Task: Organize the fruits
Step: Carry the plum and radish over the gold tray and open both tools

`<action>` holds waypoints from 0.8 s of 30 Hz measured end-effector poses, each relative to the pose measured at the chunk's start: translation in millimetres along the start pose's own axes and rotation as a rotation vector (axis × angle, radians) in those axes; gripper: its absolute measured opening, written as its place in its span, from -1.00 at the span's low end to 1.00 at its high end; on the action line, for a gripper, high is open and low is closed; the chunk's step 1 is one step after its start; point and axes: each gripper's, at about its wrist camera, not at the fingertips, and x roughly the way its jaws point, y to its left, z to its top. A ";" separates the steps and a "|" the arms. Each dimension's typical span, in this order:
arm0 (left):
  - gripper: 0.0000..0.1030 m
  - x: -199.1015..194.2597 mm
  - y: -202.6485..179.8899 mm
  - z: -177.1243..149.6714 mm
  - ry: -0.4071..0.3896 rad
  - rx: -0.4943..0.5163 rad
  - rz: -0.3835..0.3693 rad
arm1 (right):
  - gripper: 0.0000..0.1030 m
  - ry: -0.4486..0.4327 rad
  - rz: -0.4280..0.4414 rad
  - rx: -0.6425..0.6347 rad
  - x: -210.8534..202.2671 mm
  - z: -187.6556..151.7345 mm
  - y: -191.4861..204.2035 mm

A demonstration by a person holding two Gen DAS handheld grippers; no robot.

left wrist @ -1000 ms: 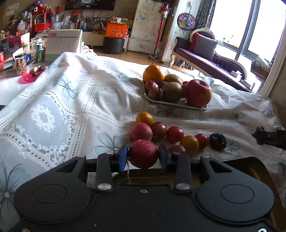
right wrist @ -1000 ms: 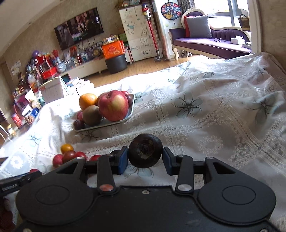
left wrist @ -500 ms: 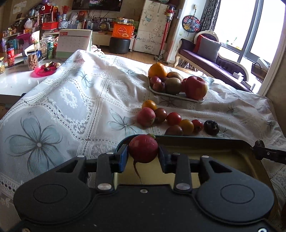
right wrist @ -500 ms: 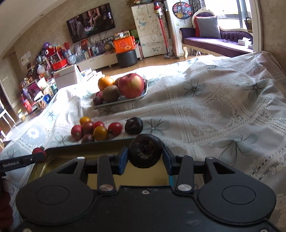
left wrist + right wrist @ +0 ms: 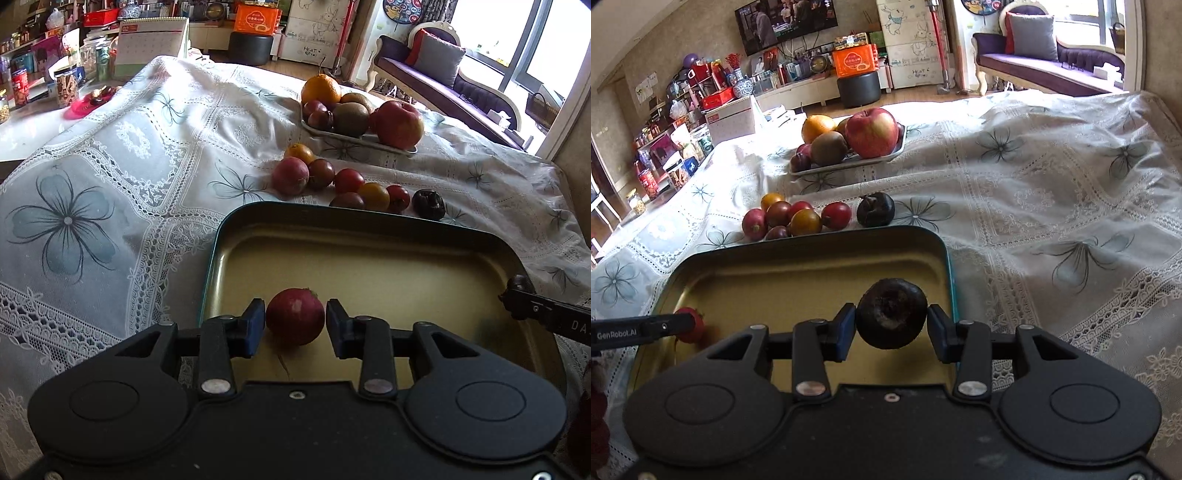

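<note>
Left tool (image 5: 295, 323) clamps red radish (image 5: 295, 315) over tin tray (image 5: 369, 214) | right tool (image 5: 891, 328) clamps dark fruit (image 5: 891, 318) over tray

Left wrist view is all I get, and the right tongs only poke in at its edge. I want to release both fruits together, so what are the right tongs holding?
Observer: The right tongs are shut on a dark round fruit, with its dimpled end facing the camera.
Operator: Is that fruit over the tin yet?
Observer: Yes. In the right wrist view it sits in front of the tin's gold floor, close to the right-hand rim. I cannot tell whether it touches the floor.
</note>
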 end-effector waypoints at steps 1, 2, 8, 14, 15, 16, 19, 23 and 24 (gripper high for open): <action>-0.15 -0.9 0.5 -0.3 -0.003 -0.005 -0.003 | -0.14 -0.001 0.006 0.008 0.3 0.2 -1.5; -0.14 -1.9 0.7 -0.4 -0.004 -0.007 -0.005 | -0.13 -0.002 0.014 0.017 0.5 0.5 -3.2; -0.13 -3.2 -1.4 1.0 0.005 -0.010 0.020 | -0.13 -0.016 0.027 0.024 0.6 -0.8 -3.0; -0.13 -1.8 -4.1 0.7 0.021 -0.003 0.049 | -0.13 -0.021 0.021 0.025 0.9 -1.8 -2.6; -0.13 -1.6 -4.6 0.8 0.024 -0.001 0.054 | -0.14 -0.021 0.020 0.027 1.2 -1.5 -2.8; -0.13 -1.7 -5.2 0.6 0.025 0.001 0.060 | -0.13 -0.021 0.021 0.028 1.3 -1.4 -3.2; -0.13 -3.4 -8.1 -0.5 0.018 0.017 0.080 | -0.13 -0.021 0.018 0.029 1.9 -1.3 -3.0; -0.13 -6.4 -13.6 -0.5 0.018 0.042 0.104 | -0.13 -0.019 0.010 0.018 2.0 -1.9 -1.0; -0.13 -7.4 -15.1 -0.5 0.018 0.048 0.107 | -0.13 -0.019 0.009 0.013 1.4 -2.2 0.1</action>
